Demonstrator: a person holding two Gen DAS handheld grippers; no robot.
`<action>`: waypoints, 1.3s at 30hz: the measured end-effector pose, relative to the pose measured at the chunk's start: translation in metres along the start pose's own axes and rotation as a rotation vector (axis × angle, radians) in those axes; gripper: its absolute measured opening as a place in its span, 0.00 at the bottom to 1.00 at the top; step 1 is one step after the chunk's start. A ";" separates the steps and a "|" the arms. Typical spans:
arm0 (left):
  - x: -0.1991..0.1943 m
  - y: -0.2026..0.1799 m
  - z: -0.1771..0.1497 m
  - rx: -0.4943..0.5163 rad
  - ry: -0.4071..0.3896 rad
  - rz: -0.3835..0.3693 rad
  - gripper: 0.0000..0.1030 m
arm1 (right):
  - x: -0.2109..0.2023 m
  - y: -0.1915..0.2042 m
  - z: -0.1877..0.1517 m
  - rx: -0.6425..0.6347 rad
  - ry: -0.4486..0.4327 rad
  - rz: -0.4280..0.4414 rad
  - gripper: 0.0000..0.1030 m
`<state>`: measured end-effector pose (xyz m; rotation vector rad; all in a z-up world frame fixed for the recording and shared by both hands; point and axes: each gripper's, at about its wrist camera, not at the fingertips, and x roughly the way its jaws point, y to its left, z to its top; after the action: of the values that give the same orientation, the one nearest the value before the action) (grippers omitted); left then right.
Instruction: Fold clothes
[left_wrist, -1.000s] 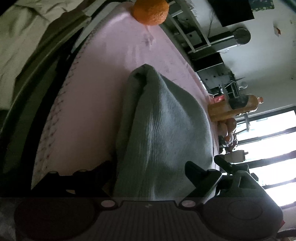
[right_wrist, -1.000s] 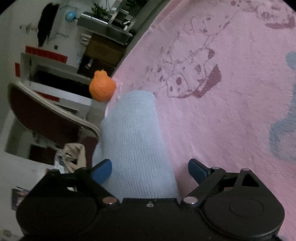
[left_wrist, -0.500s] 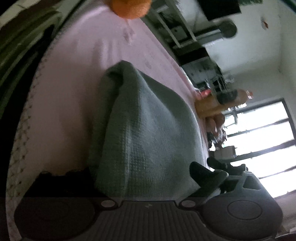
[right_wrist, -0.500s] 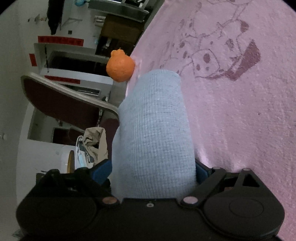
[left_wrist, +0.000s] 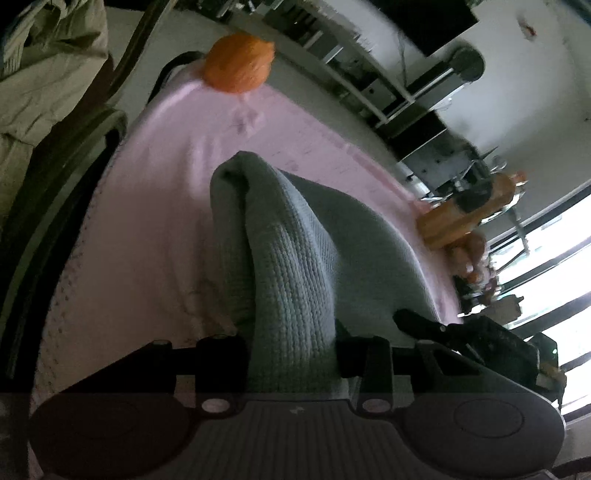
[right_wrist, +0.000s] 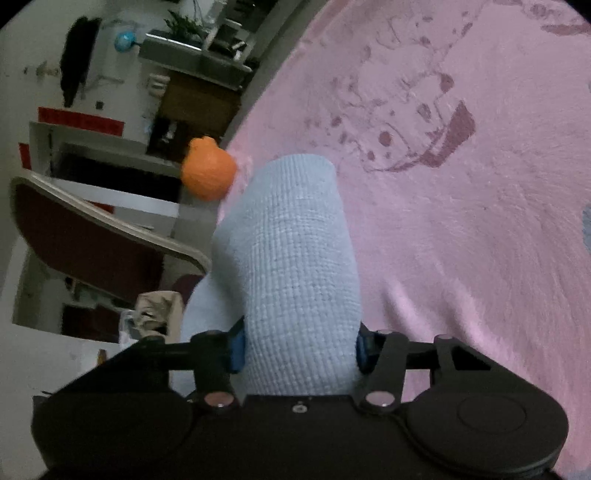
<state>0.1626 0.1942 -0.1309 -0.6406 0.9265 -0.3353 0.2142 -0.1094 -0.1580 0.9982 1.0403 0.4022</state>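
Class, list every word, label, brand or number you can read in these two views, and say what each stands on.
None can be read.
Red banners on the wall: too blurred to show any writing.
Bottle label: blurred, unreadable.
Pink blanket: dark red drawing only, no letters.

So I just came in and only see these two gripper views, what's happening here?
A person is folding a light blue knitted cloth on a pink blanket, with a handheld gripper in each hand. The left gripper and the right gripper each have a bunched part of the cloth between their fingers, and both sets of jaws are closing on it. An orange fruit sits at the blanket's far edge, beyond the cloth.
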 end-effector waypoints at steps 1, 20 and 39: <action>-0.005 -0.005 -0.003 0.005 -0.002 -0.022 0.36 | -0.010 0.003 -0.001 -0.008 -0.007 0.009 0.48; 0.144 -0.266 -0.075 0.293 0.121 -0.205 0.37 | -0.282 -0.083 0.061 -0.027 -0.355 -0.117 0.50; 0.274 -0.287 -0.061 0.202 0.182 -0.096 0.44 | -0.279 -0.210 0.189 -0.011 -0.378 -0.289 0.71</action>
<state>0.2682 -0.1935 -0.1467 -0.4750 1.0218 -0.5722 0.2073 -0.5061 -0.1603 0.8559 0.8203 -0.0202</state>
